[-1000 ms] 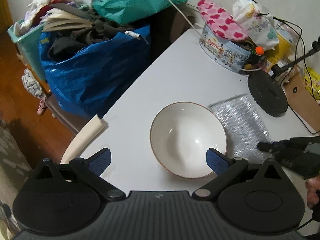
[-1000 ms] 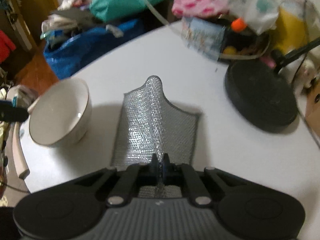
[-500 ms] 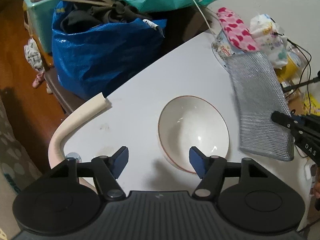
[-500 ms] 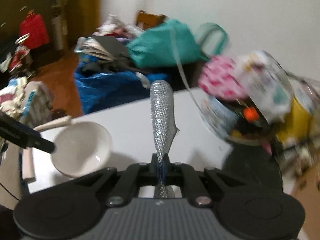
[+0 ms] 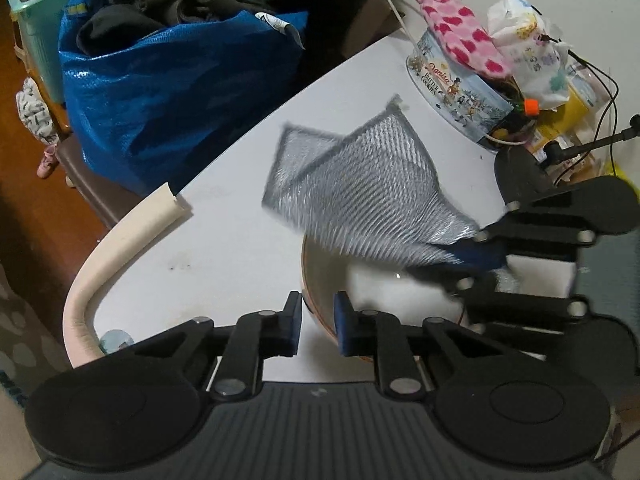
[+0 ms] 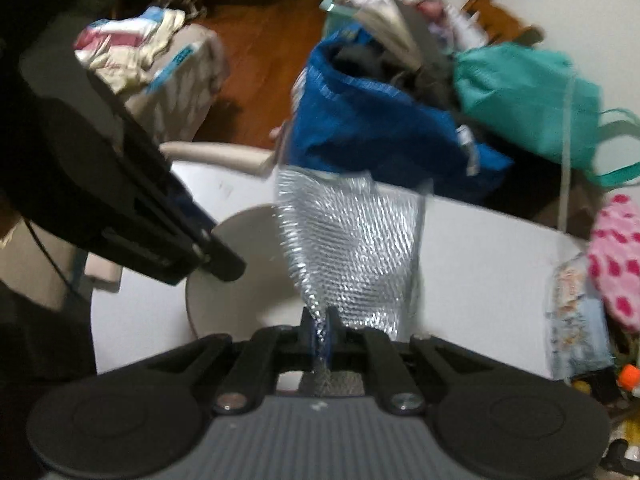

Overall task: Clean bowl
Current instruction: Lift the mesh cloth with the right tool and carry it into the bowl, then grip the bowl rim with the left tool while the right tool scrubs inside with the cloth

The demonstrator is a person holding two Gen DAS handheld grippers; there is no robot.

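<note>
The bowl [image 5: 384, 292] is sitting on the table [image 5: 224, 248], looking rigid, slick and breakable; the left gripper [image 5: 316, 322] is clenching its near rim. The right gripper [image 6: 319, 334] is pinching the limp, light silver mesh cloth [image 6: 352, 256] by one edge, dangling over the bowl.

- Bowl [image 5: 384, 292]: glazed ceramic by its look, glossy white inside with a small highlight, brownish rim.
- Scrubbing cloth [image 5: 360, 196]: silvery woven mesh, rough and glittering.
- Table [image 5: 224, 240]: smooth matt white top, with a pale foam-like edge guard [image 5: 120, 248] at nine o'clock.
- Left gripper [image 5: 316, 324] and right gripper [image 6: 319, 334]: matt black plastic, ribbed bodies, blue pads.
- Blue bag [image 5: 168, 92] at eleven o'clock: shiny woven plastic.
- Cookie tin [image 5: 456, 100] at one o'clock: printed metal, a pink spotted cloth [image 5: 460, 36] on top.
</note>
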